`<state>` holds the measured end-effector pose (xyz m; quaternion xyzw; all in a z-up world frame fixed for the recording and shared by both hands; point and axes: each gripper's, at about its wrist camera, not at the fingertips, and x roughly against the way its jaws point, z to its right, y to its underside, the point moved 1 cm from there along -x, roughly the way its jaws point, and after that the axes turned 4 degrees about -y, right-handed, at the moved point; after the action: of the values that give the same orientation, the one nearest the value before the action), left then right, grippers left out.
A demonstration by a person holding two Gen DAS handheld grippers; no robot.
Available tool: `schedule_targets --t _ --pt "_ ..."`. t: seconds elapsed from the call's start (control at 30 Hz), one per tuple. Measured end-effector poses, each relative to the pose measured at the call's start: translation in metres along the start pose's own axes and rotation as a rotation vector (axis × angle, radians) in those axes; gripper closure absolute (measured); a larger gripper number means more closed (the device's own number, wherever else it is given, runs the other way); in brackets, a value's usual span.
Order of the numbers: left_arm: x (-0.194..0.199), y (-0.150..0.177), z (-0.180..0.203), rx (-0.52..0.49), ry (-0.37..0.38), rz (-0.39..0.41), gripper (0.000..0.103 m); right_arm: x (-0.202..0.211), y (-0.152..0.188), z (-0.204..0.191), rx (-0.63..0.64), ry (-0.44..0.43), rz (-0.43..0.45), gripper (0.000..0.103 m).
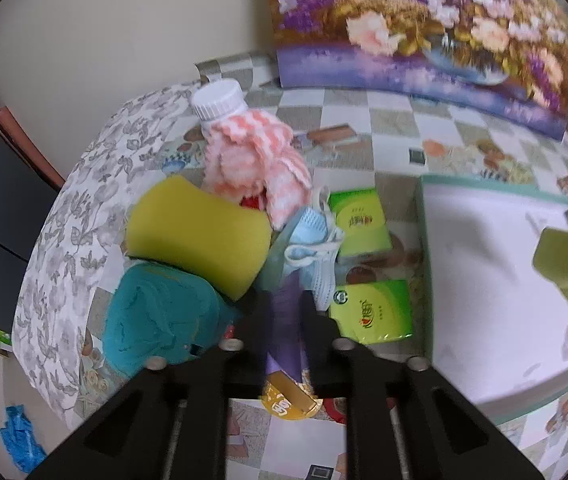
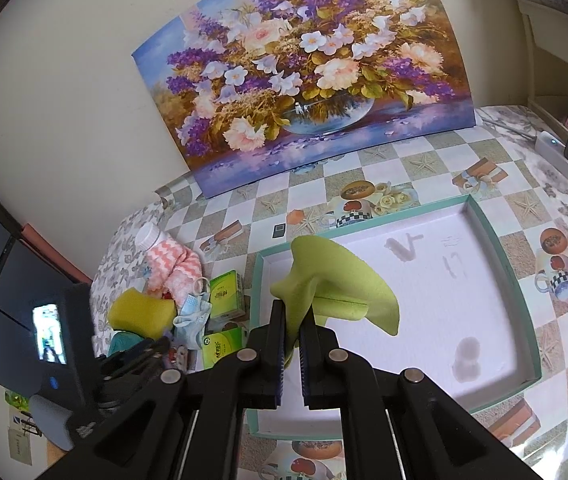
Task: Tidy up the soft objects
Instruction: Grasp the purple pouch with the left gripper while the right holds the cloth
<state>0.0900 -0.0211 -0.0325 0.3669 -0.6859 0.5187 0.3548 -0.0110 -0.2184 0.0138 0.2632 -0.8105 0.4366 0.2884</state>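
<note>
**Both claws clamped on soft items beside the tray**

Black fingers of the left gripper (image 1: 286,312) are pressed together on a purple packet (image 1: 284,320) with a gold end, seen closest in the left wrist view. Just beyond the fingertips lies a heap of soft things: a yellow sponge (image 1: 200,236) resting on a teal cloth (image 1: 156,316), a pink-and-white cloth (image 1: 256,164) draped against a white-capped bottle (image 1: 220,100), and a light blue mask (image 1: 312,248) with white straps. Two green tissue packs (image 1: 360,220) lie just right of the mask, one behind the other, between the heap and the tray (image 1: 424,248). All of it sits on a checked tablecloth (image 1: 388,120).

From the right wrist view, the right gripper (image 2: 292,332) is clamped on a lime-green cloth (image 2: 340,280), its blue-padded fingers nearly touching with a fold of the cloth pinched between them. The cloth flares out above the white floor of the tray (image 2: 524,320), near its left wall; whether it touches the floor cannot be told. The tray has a teal rim and some grey smudges on its floor. A flower painting (image 2: 304,76) leans against the wall behind the table. At the table's far right sits a white device (image 2: 556,156) with a dark unit on it.
</note>
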Motion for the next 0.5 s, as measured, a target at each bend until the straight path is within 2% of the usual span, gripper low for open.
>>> schedule_targets --t 0.13,0.4,0.47,0.5 --pt "0.005 0.0 0.0 0.005 0.02 0.01 0.094 0.0 -0.001 0.0 -0.001 0.001 -0.002 0.097" --pt "-0.005 0.006 0.004 -0.024 0.031 -0.029 0.092 0.0 -0.001 0.001 -0.003 0.003 -0.004 0.097" --pt "-0.007 0.008 0.007 -0.03 0.044 -0.041 0.08 0.0 -0.001 0.001 -0.003 0.005 -0.007 0.097" --pt "-0.009 0.008 0.009 -0.035 0.047 -0.048 0.065 0.0 -0.001 0.001 -0.003 0.006 -0.008 0.097"
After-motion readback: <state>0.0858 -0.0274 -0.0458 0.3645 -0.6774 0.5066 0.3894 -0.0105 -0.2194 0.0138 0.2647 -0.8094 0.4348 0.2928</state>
